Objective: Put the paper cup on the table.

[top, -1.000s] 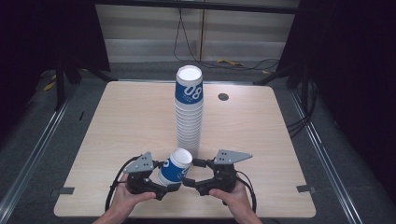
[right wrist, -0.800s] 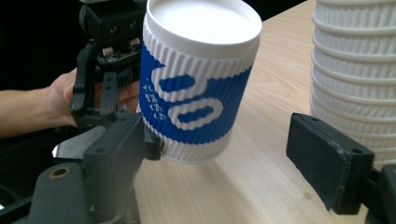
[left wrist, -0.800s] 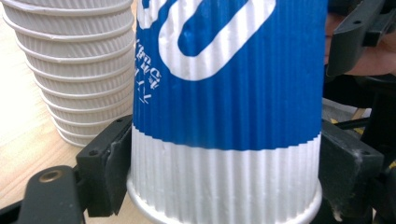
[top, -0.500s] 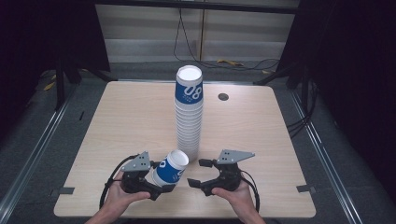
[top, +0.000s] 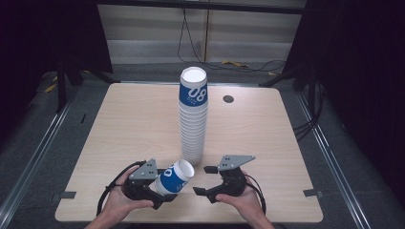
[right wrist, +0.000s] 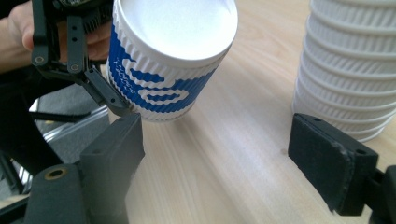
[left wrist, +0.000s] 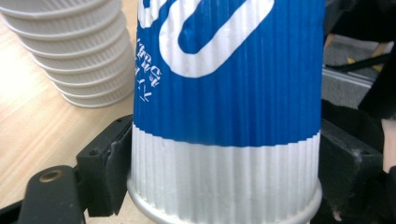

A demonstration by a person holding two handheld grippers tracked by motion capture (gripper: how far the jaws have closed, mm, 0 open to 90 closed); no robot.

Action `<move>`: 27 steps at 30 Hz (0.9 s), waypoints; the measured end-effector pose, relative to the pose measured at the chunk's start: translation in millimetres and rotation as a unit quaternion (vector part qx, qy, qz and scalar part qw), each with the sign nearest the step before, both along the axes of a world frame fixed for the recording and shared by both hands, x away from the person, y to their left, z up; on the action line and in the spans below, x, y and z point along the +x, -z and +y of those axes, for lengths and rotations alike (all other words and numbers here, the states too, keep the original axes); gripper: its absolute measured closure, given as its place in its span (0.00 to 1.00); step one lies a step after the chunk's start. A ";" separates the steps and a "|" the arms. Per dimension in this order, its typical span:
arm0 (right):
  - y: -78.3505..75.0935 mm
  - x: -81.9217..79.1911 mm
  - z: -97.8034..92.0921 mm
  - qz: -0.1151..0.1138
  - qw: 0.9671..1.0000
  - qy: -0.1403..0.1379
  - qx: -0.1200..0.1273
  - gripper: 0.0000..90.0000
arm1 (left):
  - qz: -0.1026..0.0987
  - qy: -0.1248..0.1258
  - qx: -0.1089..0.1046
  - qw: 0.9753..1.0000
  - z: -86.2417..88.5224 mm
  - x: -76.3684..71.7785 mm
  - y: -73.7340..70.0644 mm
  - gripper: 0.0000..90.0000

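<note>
While tilting: cup [top: 175, 177] is leaning mouth-first toward the stack [top: 193, 129], low over the desk [top: 119, 124]
Left tool [top: 160, 196]: clamping the cup's base; nearest the stack
Right tool [top: 202, 180]: gaping wide, carrying nothing

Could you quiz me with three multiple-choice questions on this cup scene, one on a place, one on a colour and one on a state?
1. Where is the tall cup stack?
A. near the table's middle
B. on the floor
C. at the far left corner

2. What colour is the band on the held cup?
A. red
B. blue
C. green

3. How do the right tongs stand?
A. shut on a cup
B. open and empty
C. shut on a cable

Answers:
1 A, the high view shows it standing upright near the middle of the table.
2 B, the left gripper view shows blue ribbing above a white base, in the left tongs.
3 B, the right gripper view shows bare wood between the jaws.
</note>
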State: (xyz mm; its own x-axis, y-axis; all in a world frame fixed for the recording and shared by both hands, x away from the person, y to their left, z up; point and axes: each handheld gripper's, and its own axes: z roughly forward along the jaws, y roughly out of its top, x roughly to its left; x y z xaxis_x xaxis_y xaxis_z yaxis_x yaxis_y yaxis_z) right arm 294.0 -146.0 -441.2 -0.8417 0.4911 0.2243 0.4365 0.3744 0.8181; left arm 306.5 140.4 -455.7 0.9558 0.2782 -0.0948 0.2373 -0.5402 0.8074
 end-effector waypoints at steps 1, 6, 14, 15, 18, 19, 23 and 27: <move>0.5 0.3 1.2 0.000 1.000 -0.007 -0.011 0.20 | -0.003 0.002 0.006 1.000 -0.8 -0.6 0.1 0.19; 1.3 0.8 4.1 0.003 0.999 -0.019 -0.027 0.20 | -0.007 0.012 0.023 1.000 -2.7 -1.0 -0.1 0.19; 0.7 3.7 8.5 0.008 0.998 -0.045 -0.044 0.18 | 0.001 0.021 0.044 0.999 -4.3 0.0 -1.2 0.20; 0.9 4.1 9.2 0.011 0.997 -0.058 -0.046 0.18 | -0.002 0.022 0.048 0.999 -4.7 0.1 -2.3 0.20; 1.2 4.3 10.3 0.011 0.997 -0.060 -0.051 0.18 | -0.005 0.024 0.060 0.998 -6.1 -1.7 -3.3 0.20; 1.2 4.2 10.8 0.011 0.997 -0.061 -0.053 0.18 | -0.004 0.027 0.067 0.997 -6.8 -2.6 -3.2 0.20; 0.8 3.0 11.9 0.008 0.995 -0.069 -0.076 0.18 | -0.011 0.036 0.086 0.996 -10.8 -4.7 -1.4 0.20; 0.9 2.5 12.1 0.009 0.994 -0.077 -0.082 0.18 | -0.011 0.041 0.096 0.995 -13.3 -4.2 -0.4 0.20</move>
State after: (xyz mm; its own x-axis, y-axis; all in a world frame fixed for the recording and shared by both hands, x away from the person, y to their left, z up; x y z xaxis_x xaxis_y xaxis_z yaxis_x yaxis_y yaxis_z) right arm 296.5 -133.8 -442.1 -0.9067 0.3871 0.1674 0.3771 0.5662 0.7329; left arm 302.2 127.1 -455.3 0.9773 0.2102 -0.0260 0.1693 -0.7011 0.6927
